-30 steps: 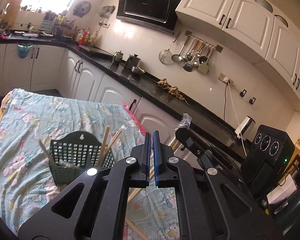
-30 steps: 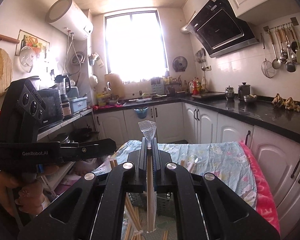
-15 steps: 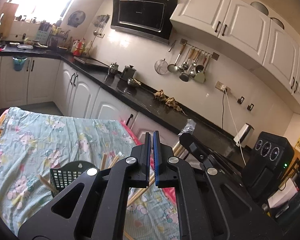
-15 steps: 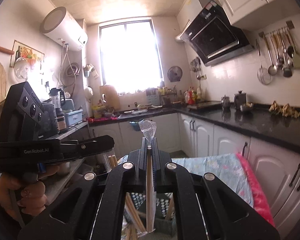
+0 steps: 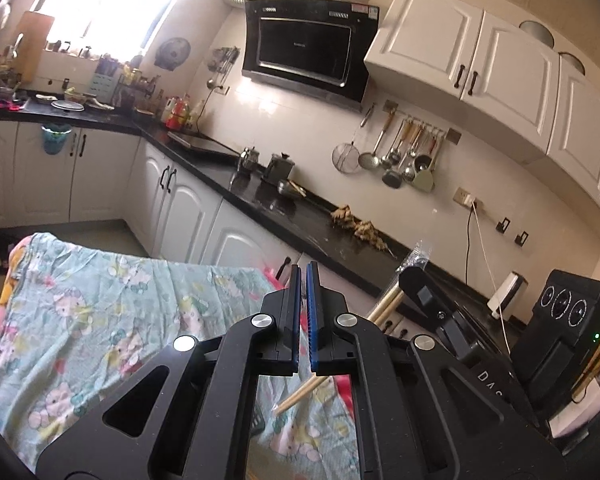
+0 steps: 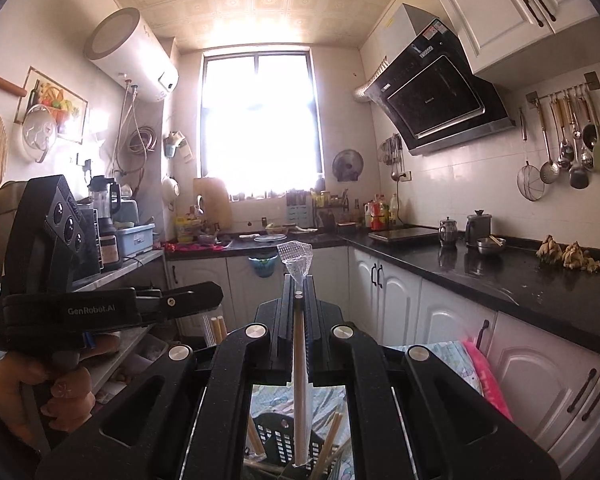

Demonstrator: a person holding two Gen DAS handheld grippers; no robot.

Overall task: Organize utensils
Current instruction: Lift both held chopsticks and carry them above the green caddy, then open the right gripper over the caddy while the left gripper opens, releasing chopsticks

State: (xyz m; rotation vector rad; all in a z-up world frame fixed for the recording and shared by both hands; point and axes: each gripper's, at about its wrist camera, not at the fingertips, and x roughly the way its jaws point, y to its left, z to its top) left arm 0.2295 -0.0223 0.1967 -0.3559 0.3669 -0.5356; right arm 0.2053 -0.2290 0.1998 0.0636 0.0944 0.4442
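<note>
Both pairs of fingers are closed: the right gripper (image 6: pixel 299 280) clamps a pair of wooden chopsticks in a clear plastic sleeve (image 6: pixel 299 356), held above the dark green plastic mesh basket (image 6: pixel 284 446) on the floral cloth-covered table (image 5: pixel 100 320); the left gripper (image 5: pixel 303 270) is clenched on nothing.

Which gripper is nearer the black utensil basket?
Right. The right gripper, shut on a wrapped chopstick, is directly above the basket; the left gripper is off to its side.
</note>
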